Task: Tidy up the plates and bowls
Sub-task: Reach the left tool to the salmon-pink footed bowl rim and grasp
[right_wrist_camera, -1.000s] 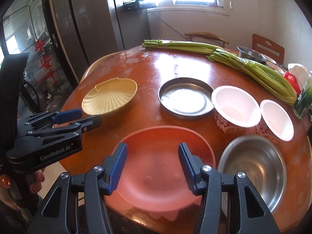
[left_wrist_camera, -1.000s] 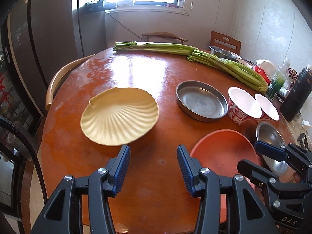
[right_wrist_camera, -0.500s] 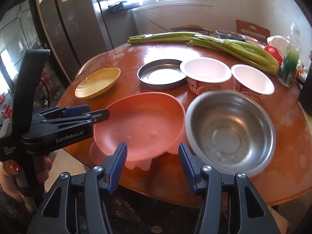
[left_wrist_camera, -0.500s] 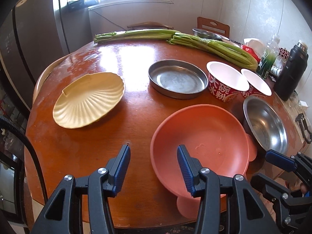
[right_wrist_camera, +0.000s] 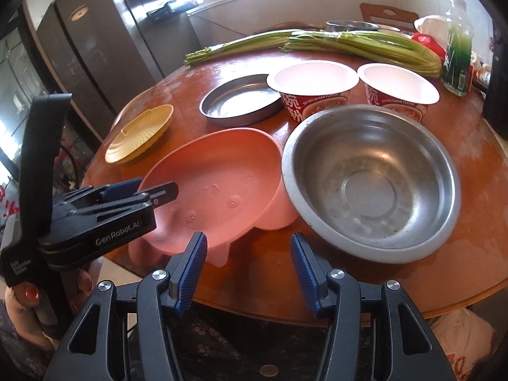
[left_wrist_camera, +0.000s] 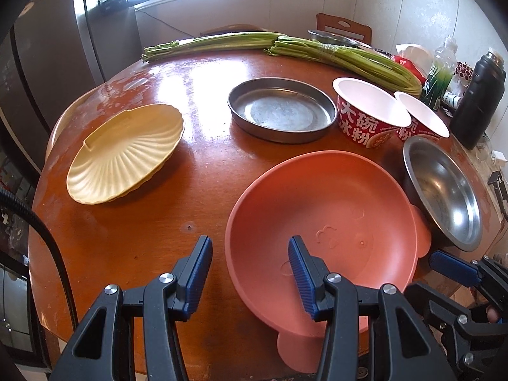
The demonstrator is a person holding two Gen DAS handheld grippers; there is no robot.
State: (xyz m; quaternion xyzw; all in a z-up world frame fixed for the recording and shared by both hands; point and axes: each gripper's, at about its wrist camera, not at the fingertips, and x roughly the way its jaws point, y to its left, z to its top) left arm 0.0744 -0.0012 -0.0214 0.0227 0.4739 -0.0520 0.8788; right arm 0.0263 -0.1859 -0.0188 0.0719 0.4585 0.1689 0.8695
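A pink plate (left_wrist_camera: 320,219) with ear-like tabs sits at the near edge of the round wooden table (left_wrist_camera: 203,171), also in the right wrist view (right_wrist_camera: 216,184). A yellow shell plate (left_wrist_camera: 127,152) lies left, a flat steel pan (left_wrist_camera: 282,111) behind. Two red paper bowls (left_wrist_camera: 368,111) and a steel bowl (right_wrist_camera: 371,177) stand right. My left gripper (left_wrist_camera: 250,273) is open, its right finger over the pink plate's near rim. My right gripper (right_wrist_camera: 249,270) is open and empty, over the table edge between the pink plate and the steel bowl.
Long green vegetable bundles (left_wrist_camera: 343,57) lie across the table's far side. A black flask (left_wrist_camera: 476,95), a green bottle (right_wrist_camera: 457,60) and bags crowd the far right. A fridge (right_wrist_camera: 95,44) stands left, chairs behind the table.
Both grippers have drawn back toward the near table edge and lowered; the pink plate and steel bowl now look larger and closer. Both stay open. No dish has moved.
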